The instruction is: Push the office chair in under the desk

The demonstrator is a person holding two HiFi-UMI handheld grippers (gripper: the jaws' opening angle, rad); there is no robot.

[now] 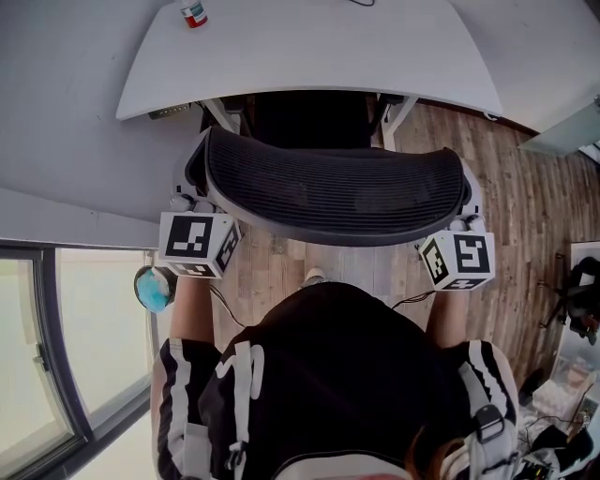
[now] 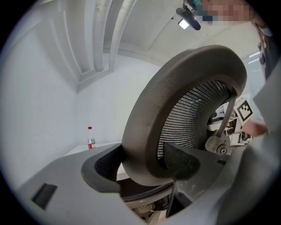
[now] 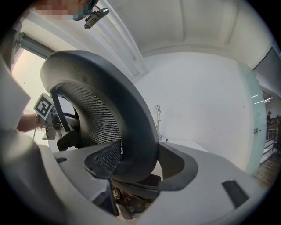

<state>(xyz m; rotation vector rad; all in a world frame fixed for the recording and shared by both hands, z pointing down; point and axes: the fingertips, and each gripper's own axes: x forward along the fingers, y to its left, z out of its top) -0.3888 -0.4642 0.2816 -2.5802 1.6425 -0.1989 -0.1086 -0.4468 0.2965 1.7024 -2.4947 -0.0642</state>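
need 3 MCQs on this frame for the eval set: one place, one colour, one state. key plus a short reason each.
1. Where on the desk does the bottle stand?
A) at the far corner on the person's left
B) at the right end
C) at the middle of the near edge

2. What colour is the desk top?
A) black
B) white
C) wood brown

3. What state is the left gripper in?
A) open, clear of everything
B) shut on the bottle
C) shut on the rim of the backrest

Key:
1 A: the head view shows the bottle at the desk's far left corner.
2 B: the top is plain white in the head view, unlike the brown floor boards.
3 C: the left gripper view shows its fingers on either side of the rim, against it.
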